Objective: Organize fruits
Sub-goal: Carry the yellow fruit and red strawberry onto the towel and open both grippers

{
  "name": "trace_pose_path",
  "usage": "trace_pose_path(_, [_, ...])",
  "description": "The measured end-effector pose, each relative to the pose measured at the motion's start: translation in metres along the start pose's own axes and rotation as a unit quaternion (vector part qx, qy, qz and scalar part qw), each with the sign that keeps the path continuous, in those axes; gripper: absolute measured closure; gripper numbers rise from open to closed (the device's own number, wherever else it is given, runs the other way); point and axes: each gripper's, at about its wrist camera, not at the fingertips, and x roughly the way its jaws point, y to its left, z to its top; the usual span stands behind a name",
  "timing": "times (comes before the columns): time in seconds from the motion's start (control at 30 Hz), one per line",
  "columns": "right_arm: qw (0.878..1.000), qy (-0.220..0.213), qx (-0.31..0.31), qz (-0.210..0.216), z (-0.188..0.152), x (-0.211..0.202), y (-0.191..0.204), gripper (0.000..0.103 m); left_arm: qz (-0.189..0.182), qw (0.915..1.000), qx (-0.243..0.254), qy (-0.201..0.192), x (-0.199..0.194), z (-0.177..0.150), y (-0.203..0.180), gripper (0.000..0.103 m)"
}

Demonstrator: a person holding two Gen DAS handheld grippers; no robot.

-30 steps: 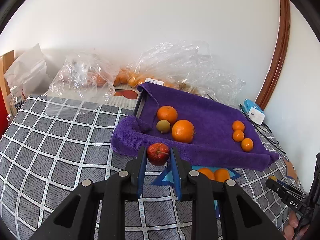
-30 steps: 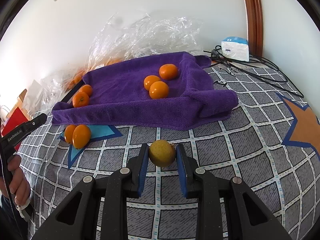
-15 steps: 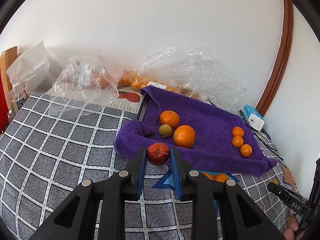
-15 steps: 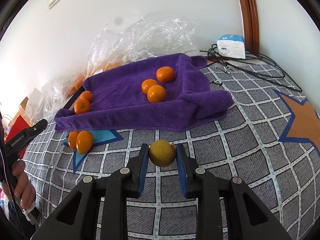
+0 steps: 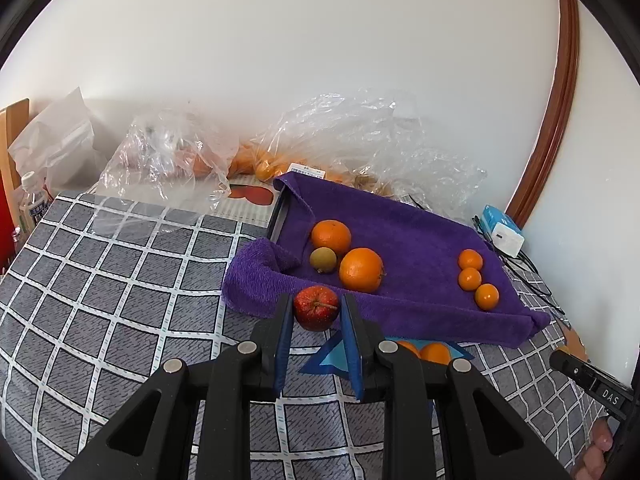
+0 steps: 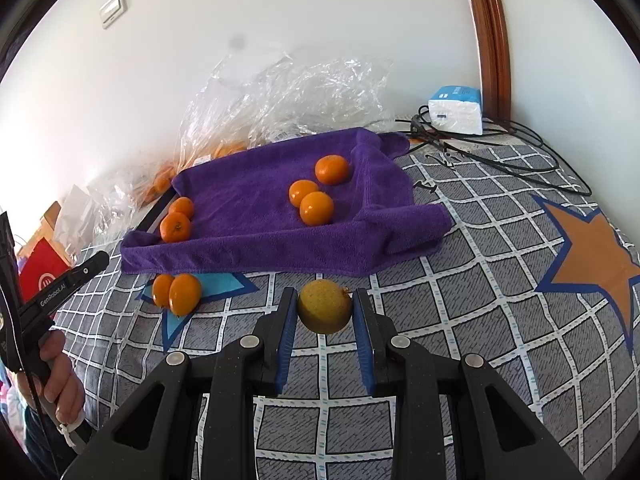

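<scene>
Jaws clamped on both sides: the left gripper [image 5: 316, 312] pinches a red apple [image 5: 316, 307], the right gripper [image 6: 324, 312] a yellow fruit [image 6: 324, 311], both just short of the purple towel [image 6: 256, 204].

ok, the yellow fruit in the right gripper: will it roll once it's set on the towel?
Probably. The yellow fruit looks round and smooth, so it may roll. The purple towel is plush with raised edges, which should check it. The oranges rest there, seemingly settled.
</scene>
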Motion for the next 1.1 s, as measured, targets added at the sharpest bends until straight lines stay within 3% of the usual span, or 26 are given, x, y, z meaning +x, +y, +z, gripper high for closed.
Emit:
trace_pose_path(0.4, [1.0,-0.004,-0.015,0.003,0.041,0.015,0.016,0.075,0.016,0.9993,-0.014,0.03,0.007,0.006,0.008,0.08])
trace_pose_path(0.5, [1.0,-0.009,-0.026,0.004,0.053,0.02,0.022,0.075,0.003,0.9992,-0.014,0.038,0.0,0.013,0.008,0.08])
trace_pose_path(0.73, [0.999,-0.006,-0.041,0.004,0.066,0.044,0.027,0.075,0.014,0.9991,-0.011,0.039,0.0,0.037,0.015,0.08])
trace_pose_path(1.1, [0.996,0.068,-0.054,-0.015,0.071,0.093,0.021,0.075,0.017,0.9975,-0.003,0.068,0.047,0.059,0.007,0.08])
